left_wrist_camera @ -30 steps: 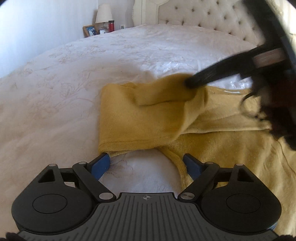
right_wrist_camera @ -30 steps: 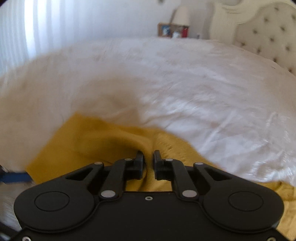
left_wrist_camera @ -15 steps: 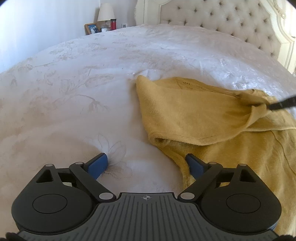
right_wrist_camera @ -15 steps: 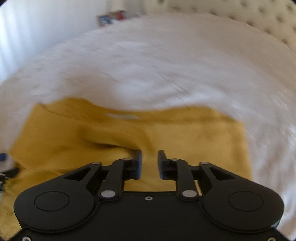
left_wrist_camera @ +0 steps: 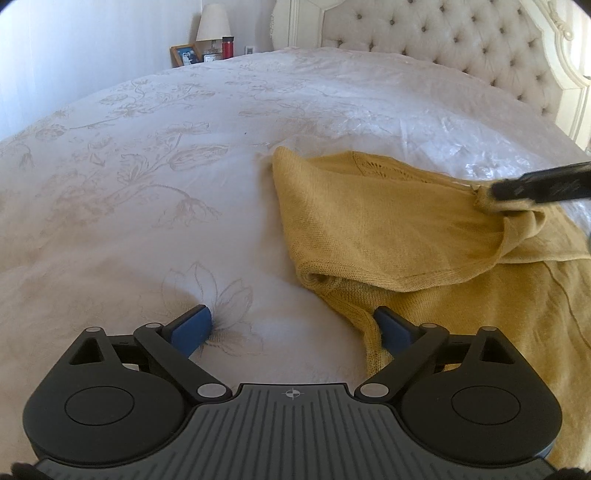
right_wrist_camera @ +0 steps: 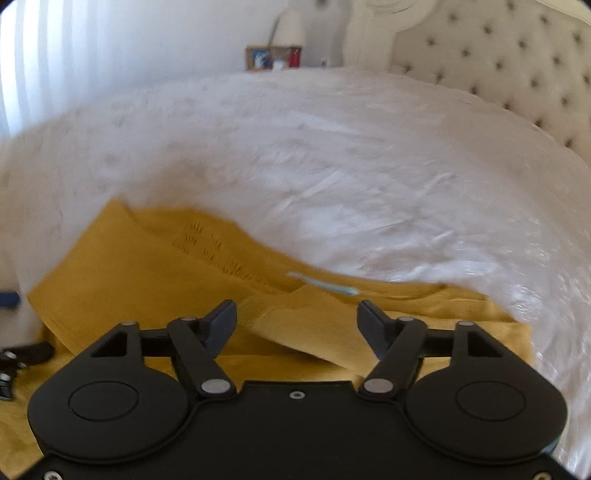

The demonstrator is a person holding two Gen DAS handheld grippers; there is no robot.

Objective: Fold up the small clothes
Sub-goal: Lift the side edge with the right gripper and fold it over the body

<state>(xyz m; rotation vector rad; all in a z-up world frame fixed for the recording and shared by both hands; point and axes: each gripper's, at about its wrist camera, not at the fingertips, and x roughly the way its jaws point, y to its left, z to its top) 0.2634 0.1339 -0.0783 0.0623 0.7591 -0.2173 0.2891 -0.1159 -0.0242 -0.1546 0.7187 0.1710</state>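
A white bedspread point(left_wrist_camera: 155, 192) with a pale floral pattern is filling most of both views, running back to a tufted headboard point(left_wrist_camera: 454, 48) at 1 o'clock. A mustard-yellow knit sweater point(left_wrist_camera: 388, 221) is lying on it, occupying the 3 to 5 o'clock part of the left wrist view, with one sleeve folded across its body toward 3 o'clock. In the right wrist view the sweater point(right_wrist_camera: 155, 280) is spreading from 9 to 4 o'clock, a small label showing at its neckline.

The left gripper point(left_wrist_camera: 293, 326) is sitting low at 6 o'clock, its blue-padded fingers spread wide and gripping nothing; one pad is resting on bare bedspread, the other at the sweater's hem.

The right gripper point(right_wrist_camera: 297, 317) is hovering over the folded sleeve, fingers parted wide and empty. Its dark tip is entering the left view at 3 o'clock, touching the sleeve end.

A lamp point(left_wrist_camera: 212, 24), a picture frame point(left_wrist_camera: 184, 55) and a red bottle point(left_wrist_camera: 228, 46) are standing at 11 o'clock.
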